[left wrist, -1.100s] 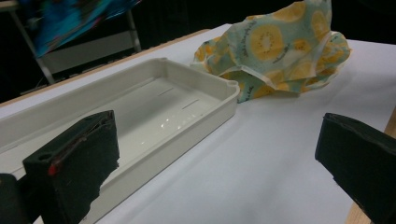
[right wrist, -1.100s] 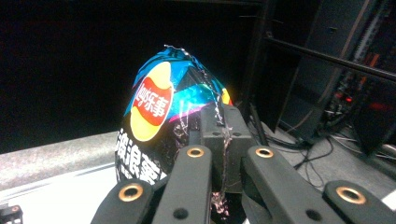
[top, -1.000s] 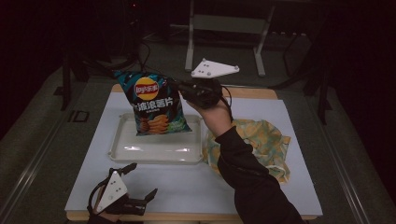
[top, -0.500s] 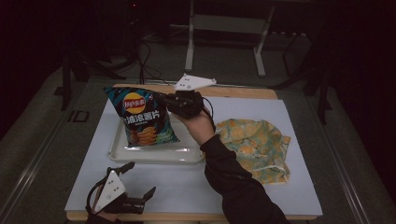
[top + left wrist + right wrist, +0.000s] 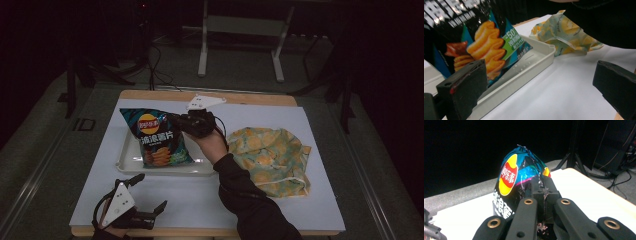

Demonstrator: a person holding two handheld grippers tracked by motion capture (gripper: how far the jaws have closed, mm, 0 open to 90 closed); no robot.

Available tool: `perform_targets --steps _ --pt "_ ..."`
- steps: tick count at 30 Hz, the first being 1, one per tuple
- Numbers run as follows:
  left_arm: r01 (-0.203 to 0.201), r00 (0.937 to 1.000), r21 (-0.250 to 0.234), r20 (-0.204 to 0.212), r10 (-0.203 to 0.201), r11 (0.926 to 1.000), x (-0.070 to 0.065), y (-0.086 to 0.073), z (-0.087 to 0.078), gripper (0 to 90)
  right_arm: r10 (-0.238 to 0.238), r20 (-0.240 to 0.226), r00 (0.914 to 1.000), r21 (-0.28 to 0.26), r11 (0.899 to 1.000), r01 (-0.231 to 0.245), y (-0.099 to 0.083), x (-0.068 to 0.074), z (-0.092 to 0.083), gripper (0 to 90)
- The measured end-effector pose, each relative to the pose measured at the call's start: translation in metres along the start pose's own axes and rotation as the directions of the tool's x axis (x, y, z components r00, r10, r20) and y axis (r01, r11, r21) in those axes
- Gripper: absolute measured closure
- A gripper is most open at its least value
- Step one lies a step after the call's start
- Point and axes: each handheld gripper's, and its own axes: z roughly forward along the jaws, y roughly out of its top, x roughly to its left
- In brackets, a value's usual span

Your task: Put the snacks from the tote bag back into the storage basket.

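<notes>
- The right gripper [image 5: 176, 121] is clamped tight on the top seam of the glossy dark-blue foil crisp bag [image 5: 156, 141]; the bag hangs below its fingertips, its lower end apparently in the shallow white plastic tray [image 5: 131, 163].
- Likely light, puffy, slippery, with fragile contents: the flat crimped seam is the safest hold.
- The left gripper [image 5: 150, 200] rests wide open and empty on the white table [image 5: 200, 200], the tray just beyond its fingers [image 5: 464, 87].
</notes>
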Motion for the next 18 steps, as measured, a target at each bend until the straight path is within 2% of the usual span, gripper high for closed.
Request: perform_targets --steps 12,18 --pt "-0.004 1.0 0.008 0.001 0.003 1.0 0.0 0.0 0.001 0.1 0.012 0.013 0.9998 0.047 0.999 -0.013 -0.017 -0.006 -0.004 90.0" --pt "-0.002 1.0 0.01 0.001 0.002 1.0 0.001 -0.001 0.001 0.2 0.024 0.026 0.9994 0.061 0.998 -0.026 -0.025 -0.015 -0.012 90.0"
